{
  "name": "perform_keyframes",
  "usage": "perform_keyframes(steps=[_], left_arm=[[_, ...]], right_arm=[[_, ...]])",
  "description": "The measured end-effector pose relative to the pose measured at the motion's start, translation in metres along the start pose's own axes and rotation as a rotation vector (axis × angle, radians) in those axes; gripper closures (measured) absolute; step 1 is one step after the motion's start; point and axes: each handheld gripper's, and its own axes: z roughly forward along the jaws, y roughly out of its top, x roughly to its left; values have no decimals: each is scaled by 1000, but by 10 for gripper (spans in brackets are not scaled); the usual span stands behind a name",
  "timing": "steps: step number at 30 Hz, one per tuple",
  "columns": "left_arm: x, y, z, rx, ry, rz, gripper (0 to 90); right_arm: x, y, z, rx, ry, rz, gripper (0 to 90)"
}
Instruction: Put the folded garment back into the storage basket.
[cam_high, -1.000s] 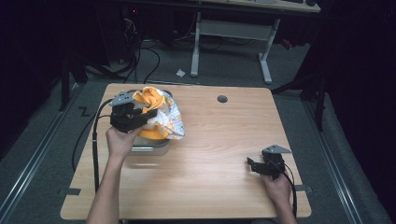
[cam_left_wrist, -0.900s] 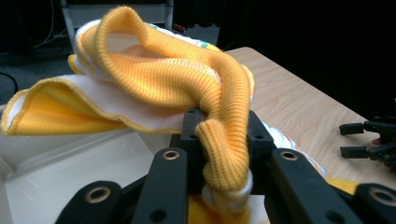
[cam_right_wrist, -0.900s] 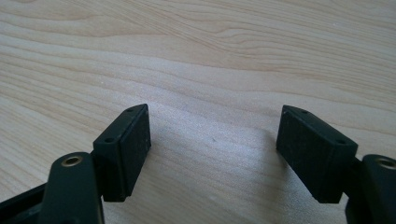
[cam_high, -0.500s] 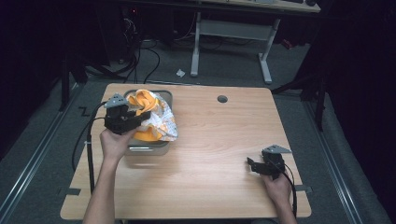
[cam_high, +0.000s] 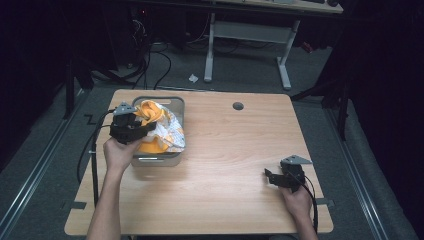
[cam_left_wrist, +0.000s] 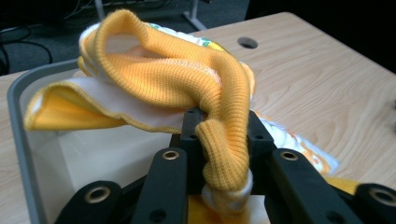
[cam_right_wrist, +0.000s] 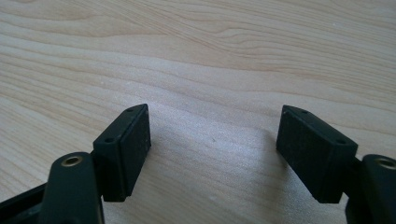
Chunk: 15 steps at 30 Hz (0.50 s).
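- The left tool (cam_high: 131, 125) has its jaws closed on the orange knitted cloth (cam_left_wrist: 187, 84); in the left gripper view a rolled, ribbed fold of the cloth runs down between the two jaw pads and is pinched there.
- The left tool sits at the left rim of the grey bin (cam_high: 176, 107), held by the person's left hand (cam_high: 119, 152).
- The right tool (cam_high: 281, 178) has its jaws wide apart and holds nothing; the right gripper view shows bare wood between the two pads (cam_right_wrist: 128, 149).
- The right tool rests low over the desk (cam_high: 240, 150), well to the right of the grey bin and nearer the person, held by the right hand (cam_high: 297, 200).
- The grey bin is a rectangular plastic container with rounded corners and a smooth, pale inner wall (cam_left_wrist: 93, 154). It stands on the left part of the desk.
- The cloth lies bunched in the bin and rises above its rim; part of it drapes over the bin's right edge.
- The cloth has an orange ribbed knit band, a white fleecy inner face, and a white panel with an orange and green print (cam_high: 170, 135).
- The desk has a light wood-grain top with a round cable hole (cam_high: 238, 106) to the right of the bin, near the far edge.
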Motion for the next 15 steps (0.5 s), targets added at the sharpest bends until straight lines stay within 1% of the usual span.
perform_keyframes(steps=[1,5,6,7,15], left_arm=[[0,0,0,0,0,0,749],[3,-2,6,42,28,13,748],[4,-4,9,58,42,12,747],[4,-4,9,58,42,12,746],[10,-9,24,120,106,23,745]], right_arm=[[0,0,0,0,0,0,264],[0,0,0,0,0,0,264],[0,0,0,0,0,0,264],[0,0,0,0,0,0,264],[0,0,0,0,0,0,264]])
